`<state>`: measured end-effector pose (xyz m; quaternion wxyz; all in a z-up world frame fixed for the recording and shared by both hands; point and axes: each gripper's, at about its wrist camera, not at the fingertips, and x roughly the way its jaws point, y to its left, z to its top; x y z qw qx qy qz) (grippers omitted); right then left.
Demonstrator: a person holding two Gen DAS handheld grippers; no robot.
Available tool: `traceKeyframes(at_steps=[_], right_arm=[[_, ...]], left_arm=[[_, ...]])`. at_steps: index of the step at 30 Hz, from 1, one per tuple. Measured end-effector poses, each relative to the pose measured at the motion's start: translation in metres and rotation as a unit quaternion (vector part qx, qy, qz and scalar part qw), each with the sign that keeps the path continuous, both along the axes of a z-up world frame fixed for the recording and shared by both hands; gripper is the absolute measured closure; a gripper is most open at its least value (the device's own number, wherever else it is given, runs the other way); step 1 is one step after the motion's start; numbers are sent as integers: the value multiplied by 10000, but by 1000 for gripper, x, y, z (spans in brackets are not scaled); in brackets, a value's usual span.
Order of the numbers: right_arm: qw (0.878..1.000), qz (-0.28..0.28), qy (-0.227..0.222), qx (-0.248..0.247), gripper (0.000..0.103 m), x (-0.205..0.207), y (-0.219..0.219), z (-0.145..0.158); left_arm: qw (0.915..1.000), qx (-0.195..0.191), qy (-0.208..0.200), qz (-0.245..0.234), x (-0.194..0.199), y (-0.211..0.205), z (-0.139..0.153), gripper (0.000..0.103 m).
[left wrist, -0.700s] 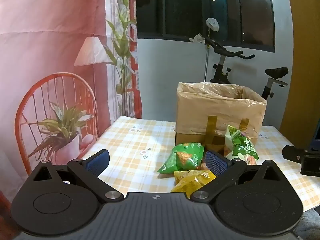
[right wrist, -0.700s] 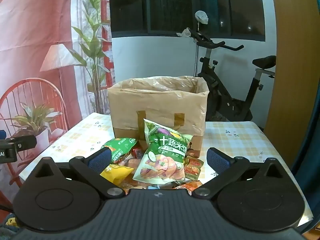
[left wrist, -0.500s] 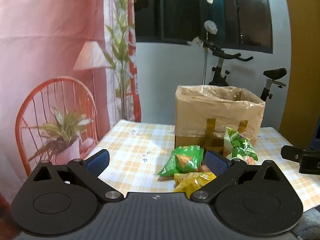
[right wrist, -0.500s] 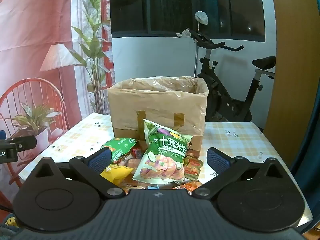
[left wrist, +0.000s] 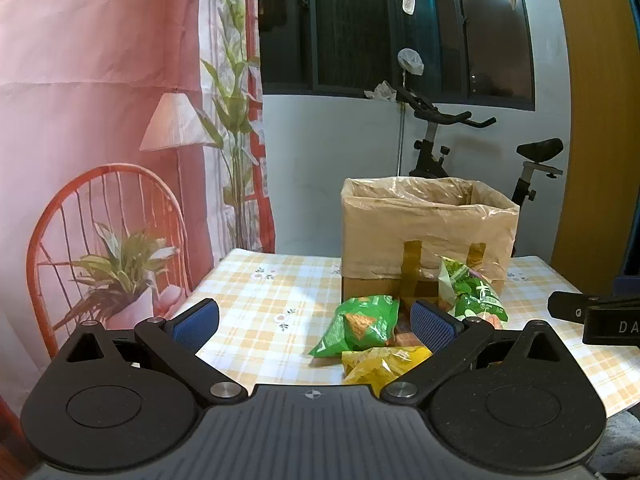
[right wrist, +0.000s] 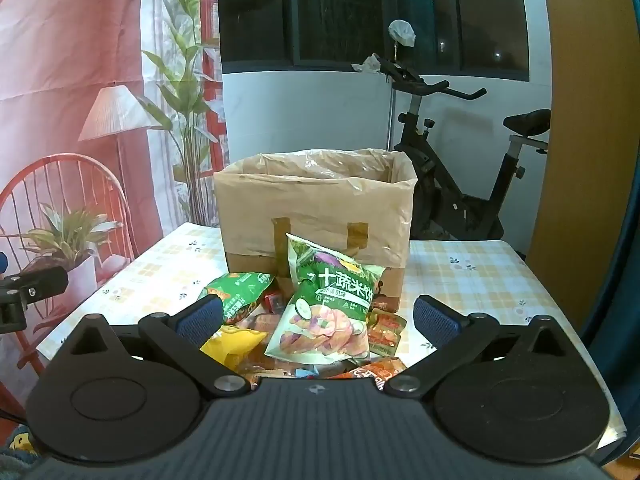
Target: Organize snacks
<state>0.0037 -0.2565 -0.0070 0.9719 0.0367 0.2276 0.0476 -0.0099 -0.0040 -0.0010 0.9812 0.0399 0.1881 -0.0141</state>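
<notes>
A pile of snack packets lies on the checked table in front of a plastic-lined cardboard box (right wrist: 316, 204), also in the left wrist view (left wrist: 424, 224). A large green rice-cracker bag (right wrist: 326, 304) leans against the box, with a green chip bag (right wrist: 240, 290), a yellow bag (right wrist: 232, 344) and small red packets (right wrist: 386, 326) around it. The left wrist view shows the green chip bag (left wrist: 360, 326), yellow bag (left wrist: 384, 362) and rice-cracker bag (left wrist: 472, 292). My left gripper (left wrist: 314, 322) is open and empty, left of the pile. My right gripper (right wrist: 318, 318) is open and empty, just short of the pile.
The table (left wrist: 272, 300) has a yellow checked cloth. An exercise bike (right wrist: 452, 184) stands behind the box. A pink backdrop with a printed chair and plant (left wrist: 104, 256) hangs on the left. The right gripper's body (left wrist: 600, 316) shows at the right edge of the left wrist view.
The left gripper has dropped slightly and tilted up, so the box and snacks sit lower in its view. The right gripper has not moved.
</notes>
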Motion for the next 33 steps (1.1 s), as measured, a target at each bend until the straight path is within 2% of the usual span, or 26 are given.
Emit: traceKeyframes(at_steps=[33], right_arm=[[10000, 31, 30, -62, 0, -1, 6, -2]], left_arm=[[9999, -71, 109, 10, 3, 1, -3, 0]])
